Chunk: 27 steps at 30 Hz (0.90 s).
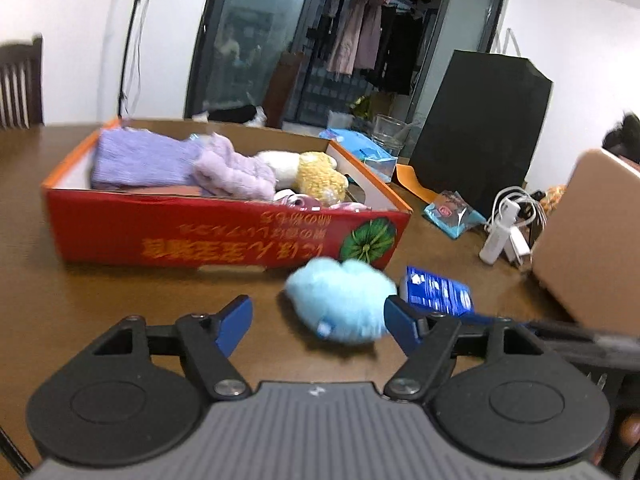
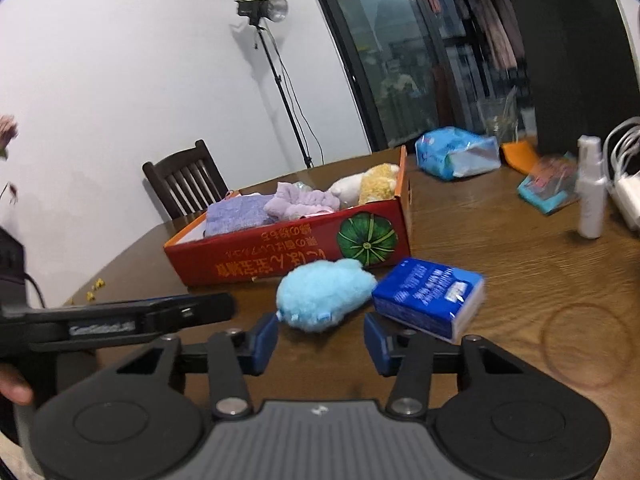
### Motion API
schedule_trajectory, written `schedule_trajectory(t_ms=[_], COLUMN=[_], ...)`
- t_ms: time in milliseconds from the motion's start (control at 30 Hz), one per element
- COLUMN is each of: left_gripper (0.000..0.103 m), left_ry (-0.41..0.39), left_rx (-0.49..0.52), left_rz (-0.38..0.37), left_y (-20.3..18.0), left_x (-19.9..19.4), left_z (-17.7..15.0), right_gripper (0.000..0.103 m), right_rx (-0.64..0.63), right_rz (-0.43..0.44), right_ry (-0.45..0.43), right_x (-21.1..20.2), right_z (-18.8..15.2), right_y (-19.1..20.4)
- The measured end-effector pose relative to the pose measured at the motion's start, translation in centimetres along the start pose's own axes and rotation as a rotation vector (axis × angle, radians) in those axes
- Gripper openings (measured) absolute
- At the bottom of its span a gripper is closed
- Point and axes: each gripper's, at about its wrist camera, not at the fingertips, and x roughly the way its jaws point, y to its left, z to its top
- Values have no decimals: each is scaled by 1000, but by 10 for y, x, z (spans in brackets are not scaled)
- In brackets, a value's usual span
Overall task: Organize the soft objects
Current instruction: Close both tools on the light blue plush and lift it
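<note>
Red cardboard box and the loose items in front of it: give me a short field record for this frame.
box: red cardboard box, open top, on the wooden table
inside: purple knit cloth, lilac plush, white plush, yellow plush
outside: light blue plush and blue tissue pack, side by side before the box
left gripper: open, plush not gripped
right gripper: open, empty

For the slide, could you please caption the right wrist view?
Open right gripper nears a blue plush toy beside a tissue pack, before the red box.
</note>
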Motion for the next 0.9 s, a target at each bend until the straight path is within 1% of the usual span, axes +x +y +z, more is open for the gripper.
schedule_trajectory(t_ms=[100,167,200,233,267,300,400,433,467,533,633,700,800,867,900], left_gripper=[74,69,66,57,45,40,38,35,34,34,34,30,26,25,25], left_ry=[33,55,65,77,95,112,114,118,121,123,127,123,124,104,90], left_rx=[-49,-75,-86,-97,-105,-111,-133,-138,-140,-121,-136,-142,-161,-157,-156], left_rz=[-43,-58,-66,-77,-92,-106,-120,-123,-120,-104,-94,-97,-87,-72,-72], left_y=[9,15,17,20,23,25,30,31,30,27,27,27,25,23,24], left_x=[29,44,50,56,61,64,63,59,55,38,4,-22,-59,-82,-92], left_z=[14,20,22,23,22,21,17,16,15,8,-13,-29,-52,-65,-69], right_gripper=[47,47,47,47,47,47,48,48,45,42,42,42,38,33,33], right_rx=[47,85,95,101,105,109,102,100,97,80,44,14,-19,-54,-68], right_rz=[11,12,12,15,16,19,27,32,36,55,93,125,195,259,284], right_ry=[26,44,54,63,69,74,80,86,92,104,132,147,187,207,208], right_x=[27,43,50,56,61,65,70,70,69,62,46,30,9,-7,-14], right_z=[9,13,14,14,15,15,14,14,13,11,1,-10,-26,-38,-42], right_y=[-7,-12,-14,-14,-14,-15,-14,-13,-12,-6,9,23,42,57,63])
